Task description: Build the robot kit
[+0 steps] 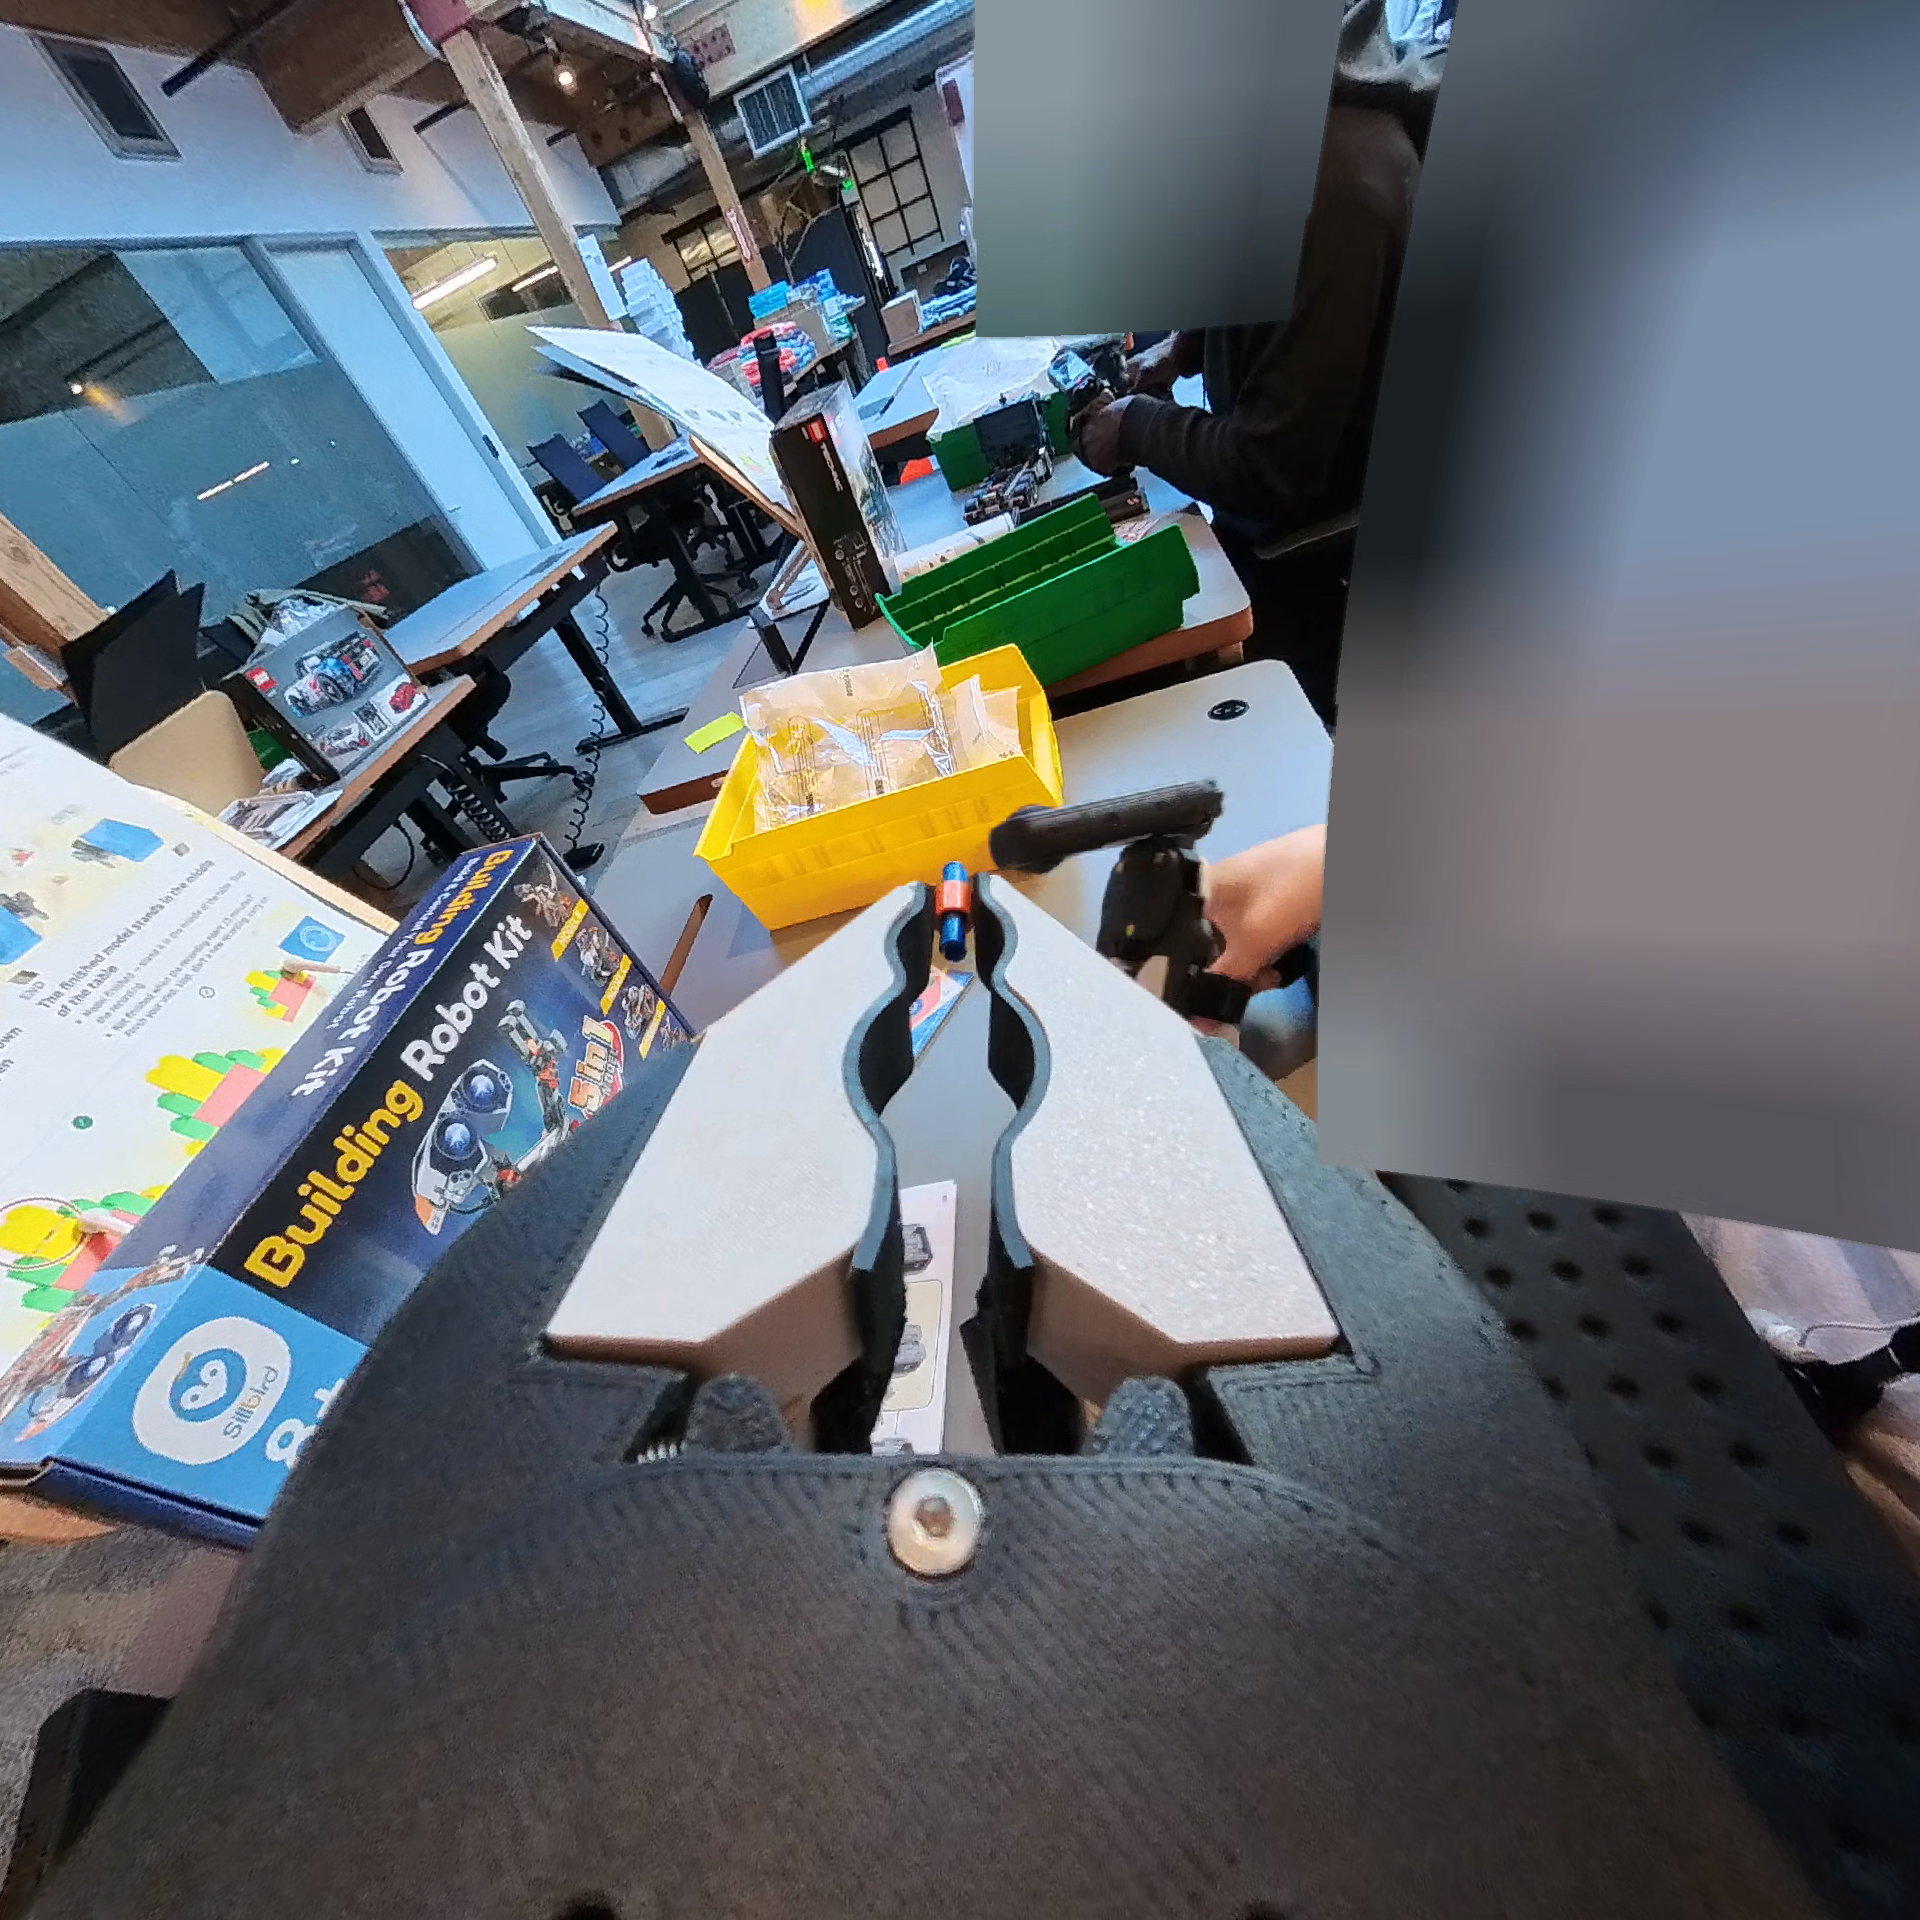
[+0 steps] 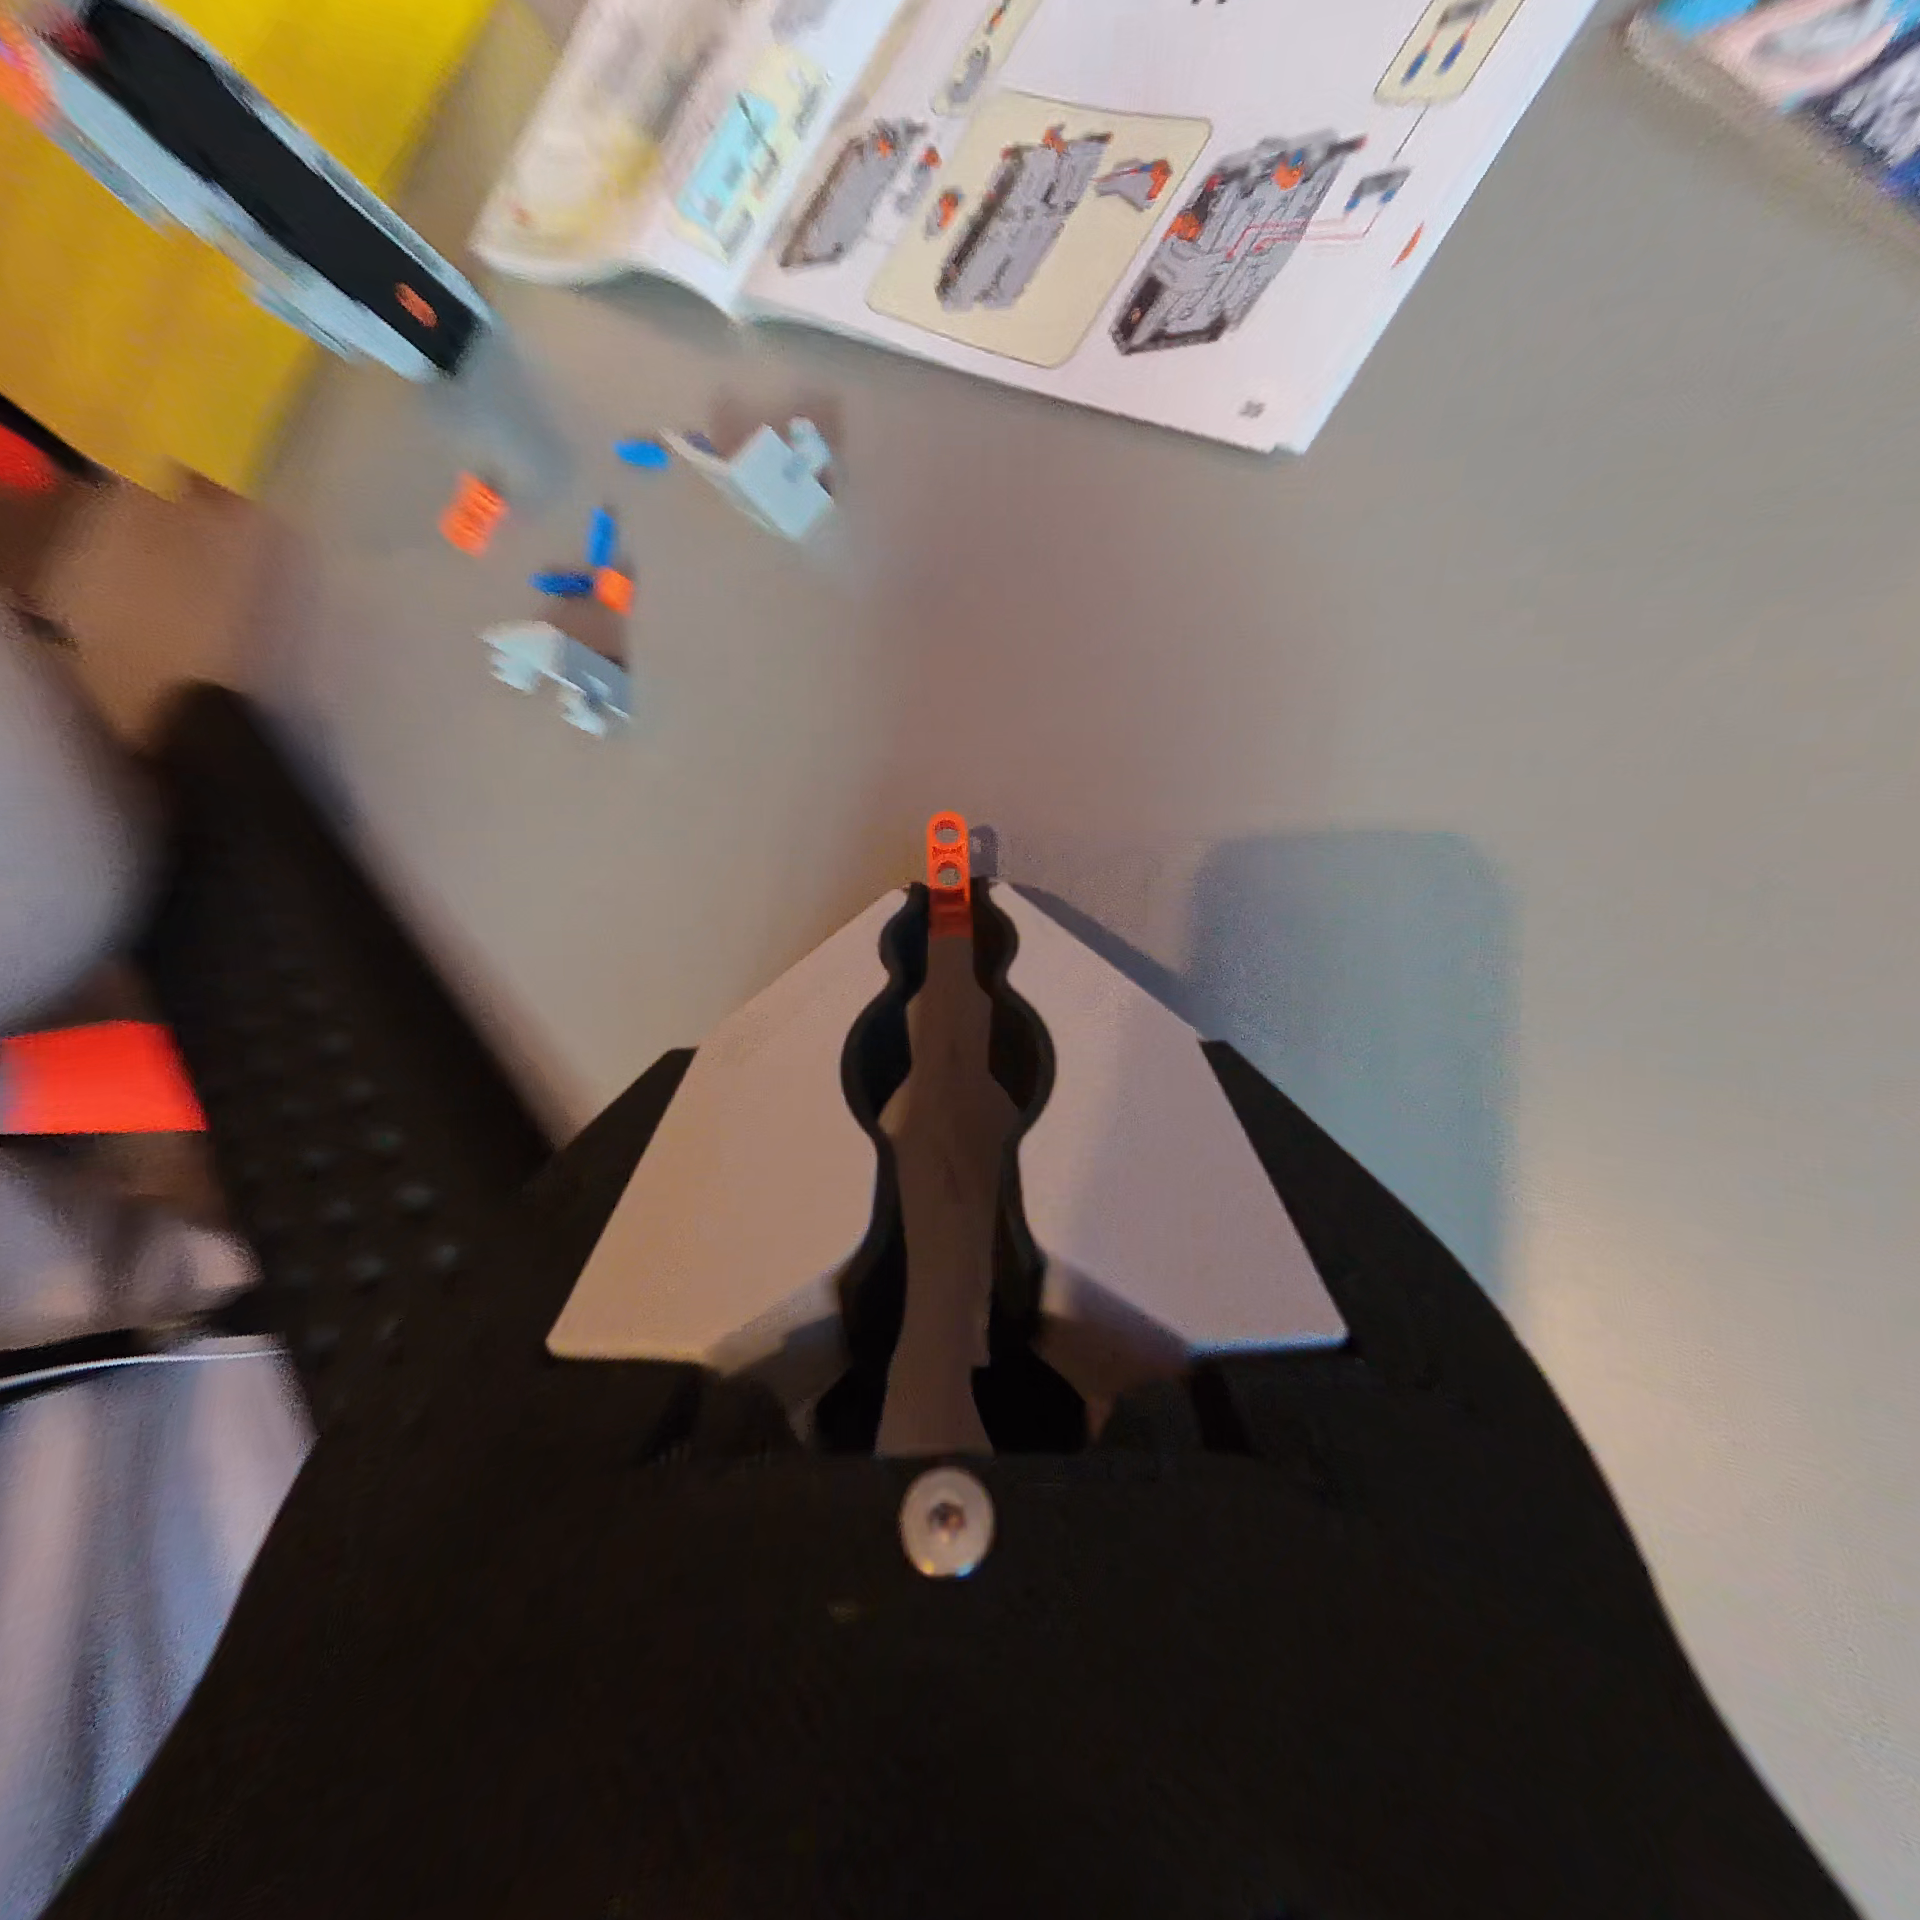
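Note:
My left gripper (image 1: 951, 902) is shut on a small blue pin with an orange collar (image 1: 952, 908), held upright above the table, in front of a yellow bin (image 1: 831, 842). The other gripper (image 1: 1143, 831), held by a hand (image 1: 1262, 899), shows to its right. My right gripper (image 2: 948, 891) is shut on a small orange connector with two holes (image 2: 947, 864), held over the grey table (image 2: 1351, 727). Loose blue, orange and light grey pieces (image 2: 582, 582) lie on the table ahead to the left; this view is blurred.
An open instruction booklet (image 2: 1039, 208) lies at the far side of the table. A blue kit box (image 1: 395, 1122) and a printed sheet (image 1: 125, 935) stand to the left. The yellow bin holds clear bags (image 1: 873, 727). Green bins (image 1: 1049, 592) and a person's arm (image 1: 1226, 436) are on the far tables. The grippers' ends are close to 30 cm from one another.

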`<state>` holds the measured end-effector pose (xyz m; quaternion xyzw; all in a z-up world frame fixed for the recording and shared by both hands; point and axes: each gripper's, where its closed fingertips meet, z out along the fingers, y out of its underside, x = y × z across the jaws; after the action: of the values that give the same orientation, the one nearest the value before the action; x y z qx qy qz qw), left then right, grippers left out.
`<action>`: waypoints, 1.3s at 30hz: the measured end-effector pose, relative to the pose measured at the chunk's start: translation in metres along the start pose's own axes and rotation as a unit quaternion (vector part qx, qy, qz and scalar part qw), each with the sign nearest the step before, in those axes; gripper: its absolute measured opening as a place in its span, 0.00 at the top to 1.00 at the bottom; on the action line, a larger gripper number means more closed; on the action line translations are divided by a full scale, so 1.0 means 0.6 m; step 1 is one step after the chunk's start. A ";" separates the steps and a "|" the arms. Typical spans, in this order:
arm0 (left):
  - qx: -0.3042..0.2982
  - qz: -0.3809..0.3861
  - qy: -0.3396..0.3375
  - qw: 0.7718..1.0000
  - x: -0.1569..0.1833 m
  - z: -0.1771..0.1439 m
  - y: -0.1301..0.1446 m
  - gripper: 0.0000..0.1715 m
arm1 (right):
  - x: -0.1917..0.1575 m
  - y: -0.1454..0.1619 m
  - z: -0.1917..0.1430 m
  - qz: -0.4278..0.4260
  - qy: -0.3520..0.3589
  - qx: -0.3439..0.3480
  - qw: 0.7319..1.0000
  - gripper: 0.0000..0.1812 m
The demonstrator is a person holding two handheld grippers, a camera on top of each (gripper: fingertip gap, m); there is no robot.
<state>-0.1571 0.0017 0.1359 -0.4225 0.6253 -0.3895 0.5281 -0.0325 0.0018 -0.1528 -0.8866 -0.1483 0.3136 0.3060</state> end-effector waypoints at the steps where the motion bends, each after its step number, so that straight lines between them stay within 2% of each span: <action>1: 0.002 0.000 0.000 1.000 0.000 -0.002 -0.002 0.97 | -0.012 -0.006 -0.002 0.047 -0.050 0.005 0.998 0.97; 2: 0.003 0.000 0.000 1.000 0.000 -0.003 -0.002 0.97 | -0.029 -0.016 -0.008 0.097 -0.114 0.012 0.989 0.97; 4: 0.002 0.001 -0.001 1.000 -0.001 -0.005 -0.001 0.97 | -0.065 -0.051 -0.032 0.203 -0.252 0.038 0.946 0.97; 5: 0.000 0.001 -0.004 1.000 -0.002 -0.006 0.001 0.97 | -0.071 -0.060 -0.041 0.235 -0.291 0.035 0.927 0.97; 6: -0.001 0.002 -0.007 1.000 -0.004 -0.007 0.001 0.97 | -0.067 -0.057 -0.039 0.238 -0.292 0.017 0.926 0.97; 8: 0.003 0.000 -0.005 1.000 -0.003 -0.010 -0.001 0.97 | -0.049 -0.035 -0.024 0.203 -0.242 -0.029 0.948 0.97; 9: 0.007 -0.001 -0.003 1.000 -0.002 -0.012 -0.003 0.97 | -0.054 -0.033 -0.024 0.197 -0.248 -0.044 0.947 0.97; 12: 0.012 0.001 -0.005 1.000 -0.001 -0.018 -0.008 0.97 | -0.091 -0.061 -0.042 0.239 -0.338 -0.044 0.909 0.97; 14: 0.009 0.003 -0.010 1.000 -0.003 -0.022 -0.007 0.97 | -0.104 -0.061 -0.046 0.238 -0.361 -0.060 0.900 0.97; 15: 0.009 0.003 -0.012 1.000 -0.004 -0.024 -0.007 0.97 | -0.101 -0.055 -0.041 0.230 -0.349 -0.072 0.906 0.97; 16: 0.010 0.002 -0.014 1.000 -0.005 -0.025 -0.007 0.97 | -0.086 -0.046 -0.027 0.202 -0.306 -0.081 0.927 0.97; 18: 0.010 0.001 -0.016 1.000 -0.008 -0.028 -0.006 0.97 | -0.049 -0.023 -0.002 0.058 -0.190 -0.098 0.975 0.97; 19: 0.010 0.000 -0.017 1.000 -0.009 -0.029 -0.005 0.97 | -0.033 -0.019 0.005 -0.028 -0.133 -0.102 0.986 0.97; 21: 0.008 -0.003 -0.019 1.000 -0.011 -0.031 -0.003 0.97 | -0.020 -0.018 0.010 -0.161 -0.048 -0.116 0.979 0.96; 23: 0.007 -0.004 -0.020 1.000 -0.013 -0.031 -0.002 0.97 | -0.014 -0.012 0.012 -0.269 0.016 -0.151 0.951 0.96; 25: 0.005 -0.006 -0.020 1.000 -0.014 -0.031 0.000 0.97 | -0.005 -0.001 0.015 -0.342 0.062 -0.197 0.917 0.96; 27: 0.002 -0.006 -0.021 1.000 -0.015 -0.030 0.002 0.97 | 0.007 0.011 0.018 -0.382 0.095 -0.241 0.887 0.96; 28: 0.000 -0.006 -0.021 1.000 -0.015 -0.030 0.003 0.97 | 0.005 0.009 0.021 -0.391 0.098 -0.242 0.883 0.96; 31: -0.004 -0.007 -0.022 1.000 -0.016 -0.030 0.005 0.97 | 0.004 0.012 0.022 -0.382 0.091 -0.264 0.881 0.96; 33: -0.008 -0.007 -0.025 1.000 -0.018 -0.031 0.009 0.97 | 0.003 0.011 0.022 -0.376 0.088 -0.267 0.883 0.88; 35: -0.013 -0.010 -0.032 0.999 -0.023 -0.035 0.013 0.97 | 0.002 0.011 0.022 -0.379 0.089 -0.270 0.881 0.86; 39: -0.012 -0.017 -0.049 0.999 -0.036 -0.051 0.017 0.97 | -0.005 0.006 0.020 -0.391 0.092 -0.247 0.882 0.85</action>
<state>-0.1870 0.0267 0.1375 -0.4578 0.5959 -0.3703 0.5462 -0.0423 0.0033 -0.1612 -0.8283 -0.5266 0.0387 0.1875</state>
